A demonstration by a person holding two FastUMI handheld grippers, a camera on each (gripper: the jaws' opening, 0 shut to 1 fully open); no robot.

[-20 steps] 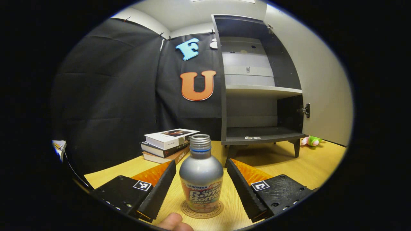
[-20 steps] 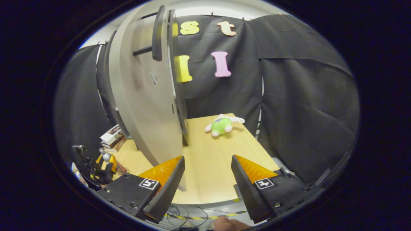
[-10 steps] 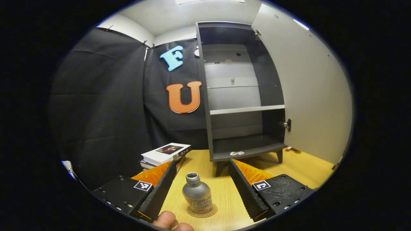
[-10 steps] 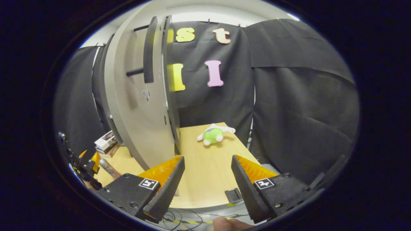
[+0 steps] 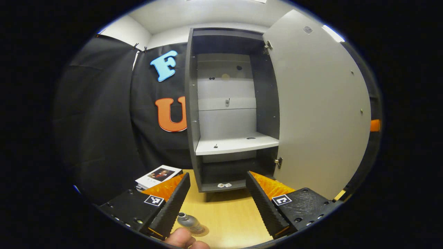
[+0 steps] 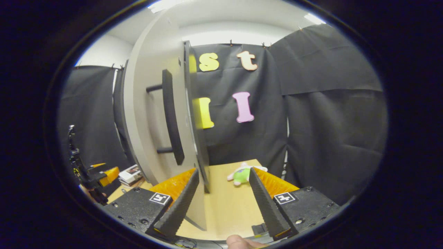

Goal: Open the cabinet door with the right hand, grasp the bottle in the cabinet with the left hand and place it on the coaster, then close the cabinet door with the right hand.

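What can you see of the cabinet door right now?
The cabinet door is a plain pale grey panel, swung wide open on hinges along the dark cabinet's right side. Its outer face carries a dark vertical bar handle on two standoffs. The right gripper, open, straddles the door's free edge without pressing on it.

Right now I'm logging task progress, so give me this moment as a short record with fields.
bottle: upright on the coaster, on the table
cabinet door: open
cabinet shelves: no bottle inside
left gripper: open, above the bottle, holding nothing
right gripper: open, by the door's edge, near its handle
remaining: close the door
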